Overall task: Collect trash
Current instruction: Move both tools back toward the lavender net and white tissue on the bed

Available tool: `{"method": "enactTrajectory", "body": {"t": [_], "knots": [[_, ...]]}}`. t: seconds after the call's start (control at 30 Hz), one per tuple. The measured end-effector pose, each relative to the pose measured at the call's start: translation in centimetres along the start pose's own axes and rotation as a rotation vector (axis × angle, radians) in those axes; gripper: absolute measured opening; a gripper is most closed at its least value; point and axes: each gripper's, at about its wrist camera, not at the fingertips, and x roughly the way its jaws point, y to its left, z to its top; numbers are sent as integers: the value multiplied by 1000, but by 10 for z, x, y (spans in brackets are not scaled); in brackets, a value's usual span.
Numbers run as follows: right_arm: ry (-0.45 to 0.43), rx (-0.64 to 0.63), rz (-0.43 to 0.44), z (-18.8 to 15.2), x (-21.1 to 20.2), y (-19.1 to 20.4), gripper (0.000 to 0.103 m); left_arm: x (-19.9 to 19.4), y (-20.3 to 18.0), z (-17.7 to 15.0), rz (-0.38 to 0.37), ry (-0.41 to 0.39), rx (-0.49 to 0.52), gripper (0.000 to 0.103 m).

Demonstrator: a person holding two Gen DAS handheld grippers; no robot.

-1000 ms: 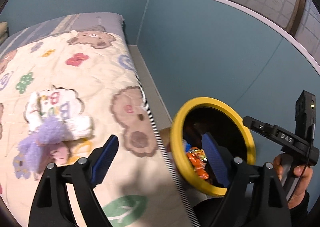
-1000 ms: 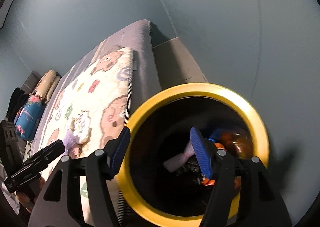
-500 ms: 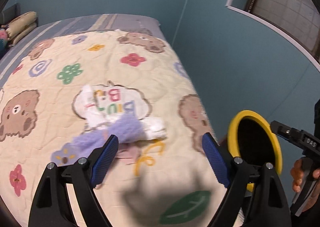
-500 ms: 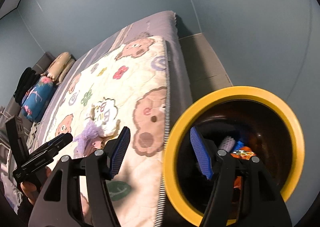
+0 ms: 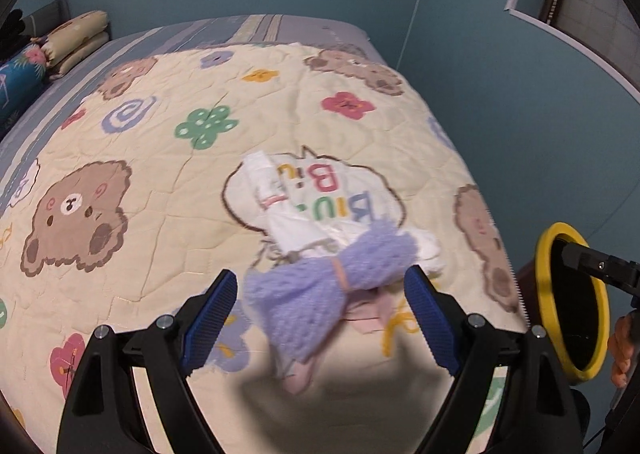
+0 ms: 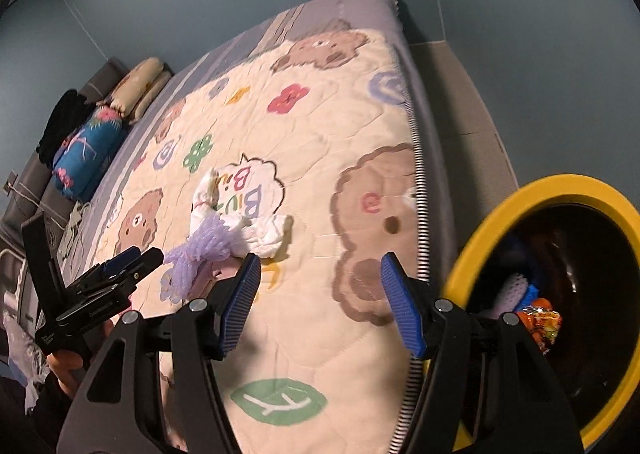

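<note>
A purple mesh bundle (image 5: pixel 316 294) (image 6: pixel 200 254) lies on the bear-print quilt (image 5: pixel 160 182) beside crumpled white paper (image 5: pixel 292 222) (image 6: pixel 262 236) and a pink scrap (image 5: pixel 372 314). My left gripper (image 5: pixel 320 290) (image 6: pixel 140 258) hovers open just above the bundle, which shows between its blue pads without touching them. My right gripper (image 6: pixel 320 282) (image 5: pixel 592 262) is open and empty over the quilt's right edge. The yellow-rimmed bin (image 6: pixel 480 246) (image 5: pixel 546 294) stands beside the bed at the right. It holds an orange wrapper (image 6: pixel 540 320) and other trash.
Rolled bedding and a blue floral pillow (image 6: pixel 86 146) sit at the bed's far end. A teal wall (image 5: pixel 480 94) runs close along the right side, with a strip of floor (image 6: pixel 460 102) between it and the bed. A person's hand (image 6: pixel 66 364) holds the left gripper.
Both views have swung left, away from the bin and onto the quilt. The left gripper has come over the purple bundle, and the bin has slid to the right edge. Both gripper openings are unchanged.
</note>
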Motion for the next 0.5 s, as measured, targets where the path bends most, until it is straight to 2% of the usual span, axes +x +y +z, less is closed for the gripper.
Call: {"method": "enactTrajectory", "body": {"t": [0.5], "knots": [[165,-10,94,14,90,31,60,47,21,-2,16,76,-8,82]]}}
